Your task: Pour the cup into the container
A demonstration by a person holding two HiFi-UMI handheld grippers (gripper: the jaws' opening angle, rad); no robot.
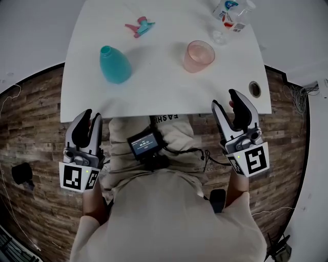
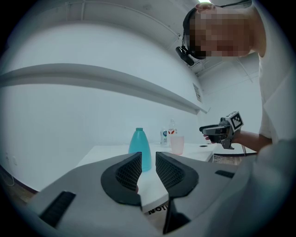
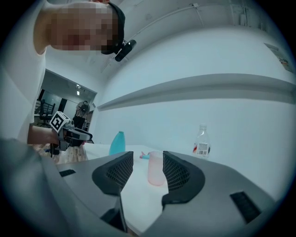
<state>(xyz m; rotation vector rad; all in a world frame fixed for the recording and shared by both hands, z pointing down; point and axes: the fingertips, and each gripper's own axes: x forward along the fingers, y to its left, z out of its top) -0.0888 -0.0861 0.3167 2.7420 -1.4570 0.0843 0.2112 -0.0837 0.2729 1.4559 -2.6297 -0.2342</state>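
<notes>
White tabletop (image 1: pixel 154 94): one smooth teal teardrop bottle (image 1: pixel 114 65) by its left edge, one translucent pink cup (image 1: pixel 198 56) nearer its right edge; left gripper (image 1: pixel 92 115) and right gripper (image 1: pixel 224 99) narrowly parted, empty.

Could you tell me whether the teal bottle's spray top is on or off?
Off: the teal bottle stands with a bare neck, and the spray top lies apart on the table.

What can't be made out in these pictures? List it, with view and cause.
Clear bottle: head view, partly cut off by the top edge; label print too small in every view.
Pink cup: whether it holds liquid; no view shows a level through the tinted wall.
Teal bottle: left gripper view, base hidden behind the left gripper.
</notes>
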